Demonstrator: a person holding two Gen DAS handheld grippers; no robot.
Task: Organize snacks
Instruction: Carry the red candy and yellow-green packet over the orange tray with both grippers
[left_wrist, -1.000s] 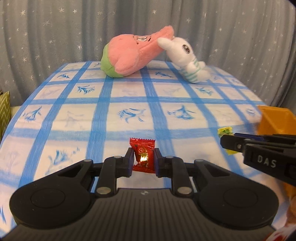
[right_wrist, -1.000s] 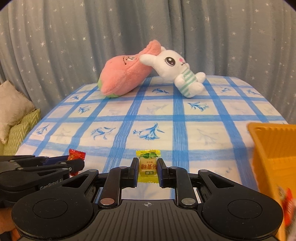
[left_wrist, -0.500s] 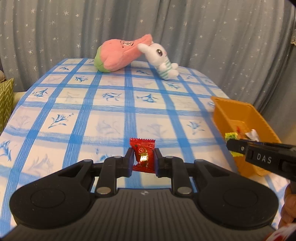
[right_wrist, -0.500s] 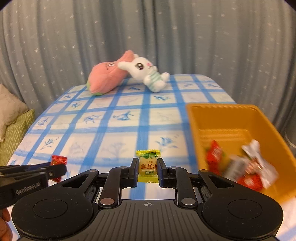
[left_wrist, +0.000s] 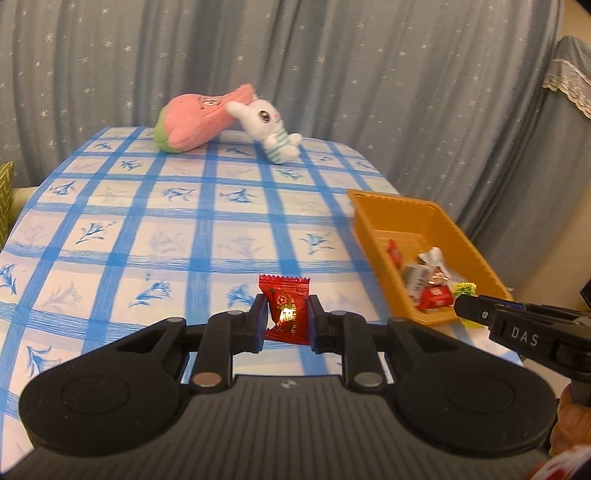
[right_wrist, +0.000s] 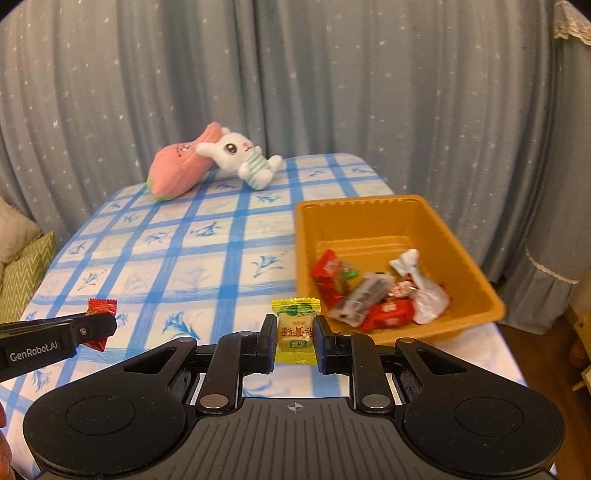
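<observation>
My left gripper (left_wrist: 286, 317) is shut on a red candy wrapper (left_wrist: 286, 308), held above the blue-checked tablecloth (left_wrist: 155, 229). In the right wrist view my right gripper (right_wrist: 295, 334) is shut on a yellow candy (right_wrist: 295, 328), just left of the near corner of the orange tray (right_wrist: 306, 229). The tray (left_wrist: 373, 221) lies at the table's right edge and holds several wrapped snacks (right_wrist: 373, 291). Each gripper shows in the other's view: the right one (left_wrist: 469, 306) with its yellow candy (left_wrist: 464, 288) over the tray's near end, the left one (right_wrist: 99, 328) at the far left with the red candy (right_wrist: 101, 307).
A pink plush (left_wrist: 195, 122) and a white rabbit plush (left_wrist: 269, 129) lie at the far end of the table. Grey star-print curtains (left_wrist: 332, 74) hang behind and to the right. A green patterned cushion (right_wrist: 26, 273) sits off the table's left side.
Both grippers have pulled back and risen with their candies, swinging right. The orange tray and its snacks have come fully into both views, and the plush toys look farther away.
</observation>
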